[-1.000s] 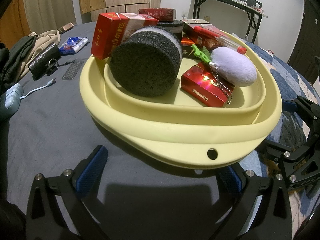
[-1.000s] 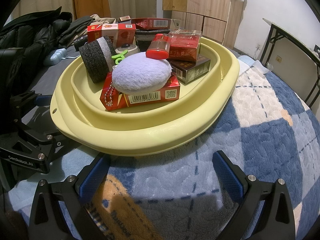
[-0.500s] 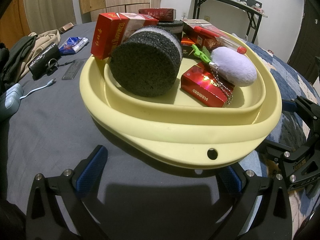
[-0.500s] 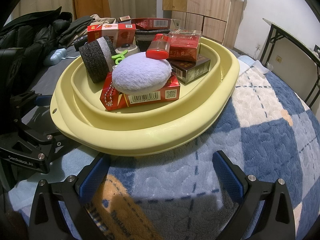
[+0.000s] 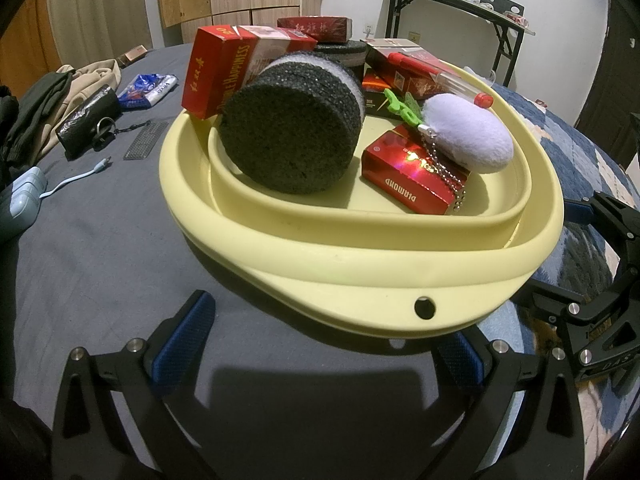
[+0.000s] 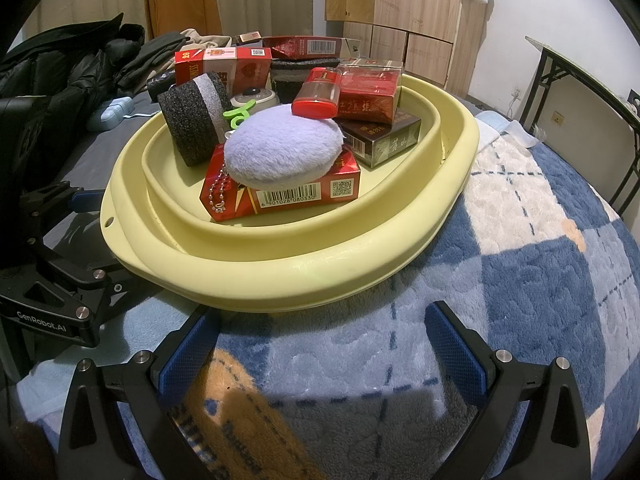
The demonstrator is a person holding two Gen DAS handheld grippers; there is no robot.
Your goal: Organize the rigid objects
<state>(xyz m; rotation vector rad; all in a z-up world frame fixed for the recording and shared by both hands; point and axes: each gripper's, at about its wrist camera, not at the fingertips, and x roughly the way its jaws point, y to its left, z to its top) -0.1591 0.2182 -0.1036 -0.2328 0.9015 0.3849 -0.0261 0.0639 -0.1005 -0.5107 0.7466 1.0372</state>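
Your left gripper [image 5: 320, 344] and right gripper [image 6: 320, 344] both sit with fingers spread wide, grasping nothing, just short of the near rim of the yellow basin [image 6: 288, 276]. In the basin, the lilac plush pad [image 6: 280, 152] lies on a red cigarette pack [image 6: 304, 196], beside the black foam roll [image 5: 288, 136].

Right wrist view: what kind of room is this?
Most likely a bedroom. The yellow basin sits on a plush blue checked blanket, with dark jackets heaped behind it and wooden wardrobe cabinets along the wall.
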